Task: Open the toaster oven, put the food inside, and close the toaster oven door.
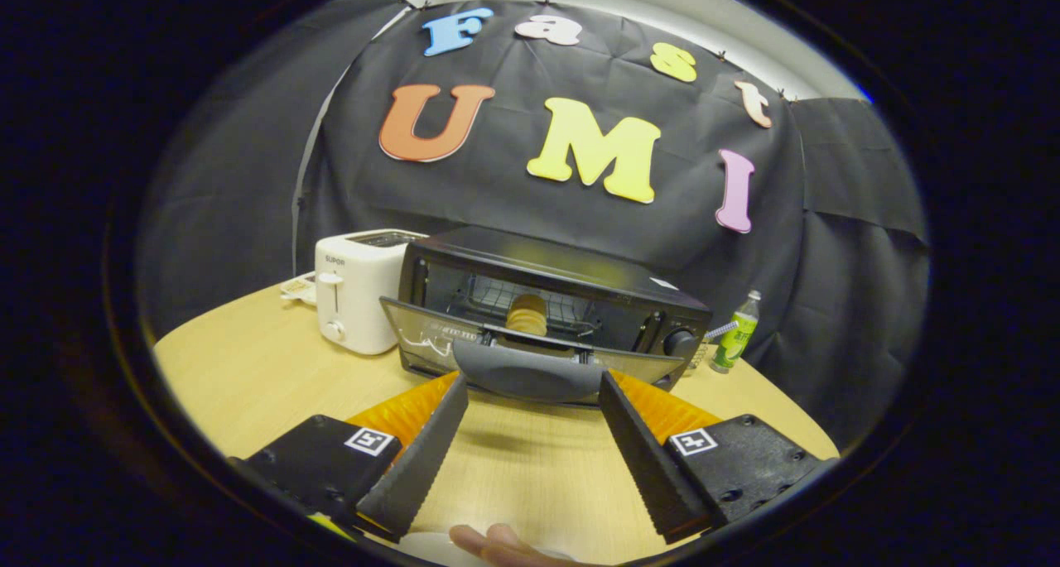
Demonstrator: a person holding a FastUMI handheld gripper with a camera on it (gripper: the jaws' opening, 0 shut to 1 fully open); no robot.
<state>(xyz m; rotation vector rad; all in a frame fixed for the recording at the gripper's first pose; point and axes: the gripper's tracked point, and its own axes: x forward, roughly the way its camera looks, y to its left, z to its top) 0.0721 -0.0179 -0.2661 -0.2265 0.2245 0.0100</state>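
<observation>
gripper point(534, 378) wide open, empty, under door handle point(530, 372) | food point(527, 314) inside toaster oven point(563, 290), half hidden

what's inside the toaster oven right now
Inside the toaster oven, a round tan piece of food sits on the wire rack. The half-lowered door and its handle cover the floor below. The open gripper flanks the handle.

Black cloth point(248, 161) hangs as the booth's back wall, creased and pinned along its top edge. Above it shows a strip of pale wall point(629, 4). A light wooden table point(248, 368) with a rounded edge fills the foreground, evenly lit.
</observation>
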